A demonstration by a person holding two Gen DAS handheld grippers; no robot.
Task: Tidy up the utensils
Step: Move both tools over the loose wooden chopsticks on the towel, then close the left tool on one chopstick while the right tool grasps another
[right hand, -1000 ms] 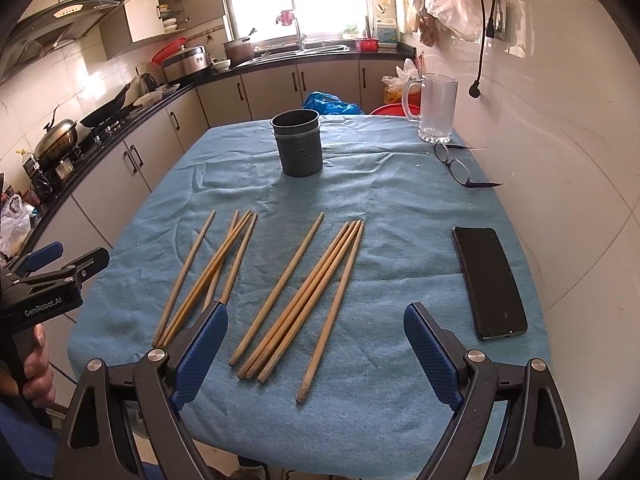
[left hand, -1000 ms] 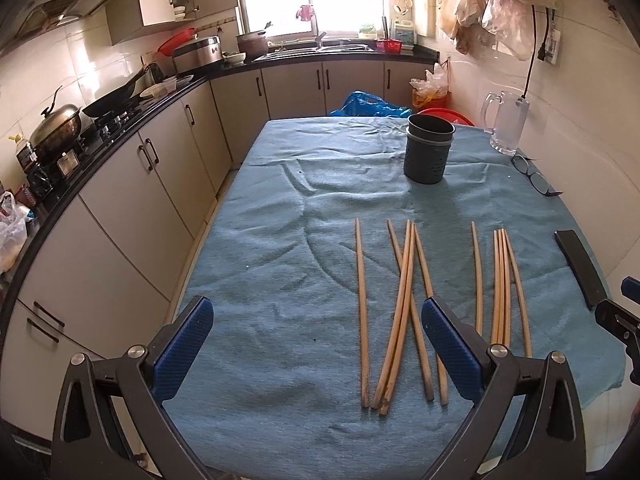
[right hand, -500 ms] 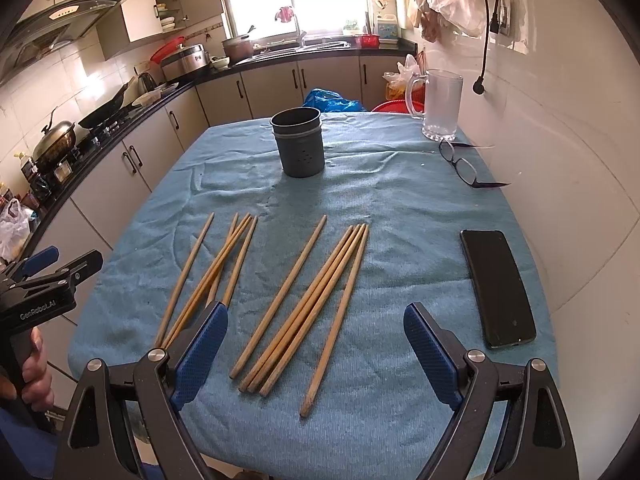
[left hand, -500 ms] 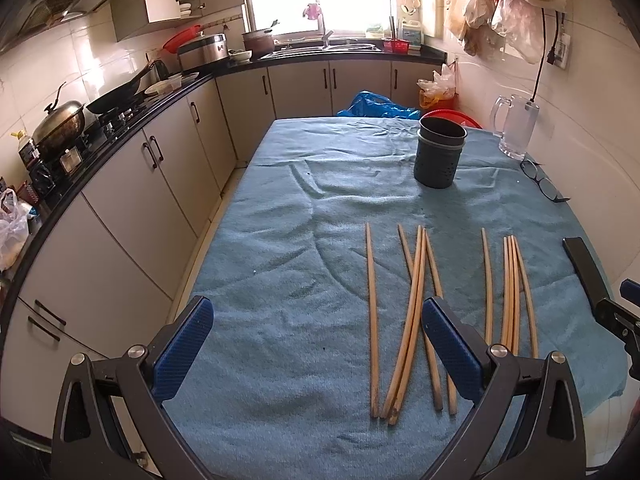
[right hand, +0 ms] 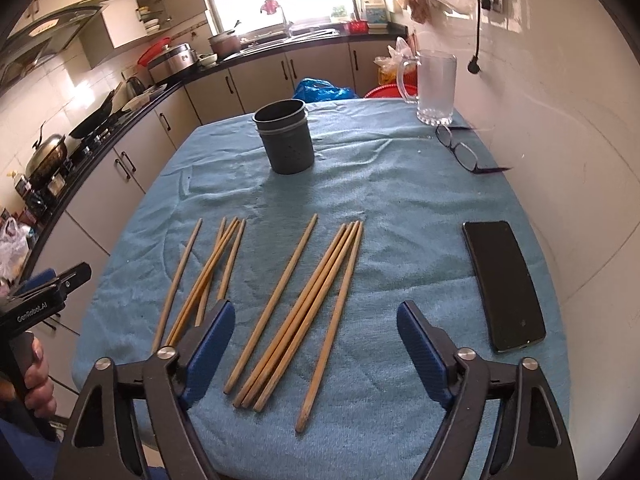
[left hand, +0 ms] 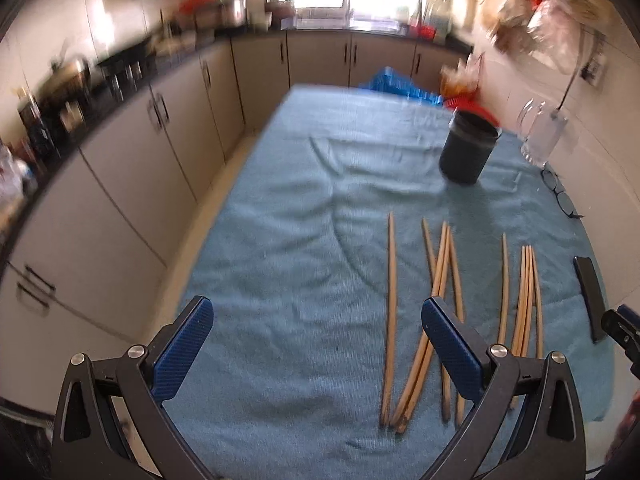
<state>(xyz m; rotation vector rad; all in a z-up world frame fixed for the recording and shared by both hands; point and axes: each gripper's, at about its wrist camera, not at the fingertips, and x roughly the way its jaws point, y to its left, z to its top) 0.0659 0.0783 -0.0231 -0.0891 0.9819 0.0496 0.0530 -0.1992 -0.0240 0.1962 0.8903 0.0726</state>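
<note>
A kitchen with pale cabinets (right hand: 256,80) and a dark counter along the walls surrounds a table under a blue cloth (right hand: 384,184), on which stand a dark utensil holder (right hand: 287,136), a glass jug (right hand: 436,88), a black phone (right hand: 504,284) and eyeglasses (right hand: 460,152). The wooden chopsticks (right hand: 308,312) lie flat on the near half of the cloth in loose groups, their long axes running from the near edge toward the holder, thin tips pointing to it. The left gripper (left hand: 316,356) is wide open with nothing between the pads, and the right gripper (right hand: 316,352) is open but closing, above several chopsticks without touching them.
</note>
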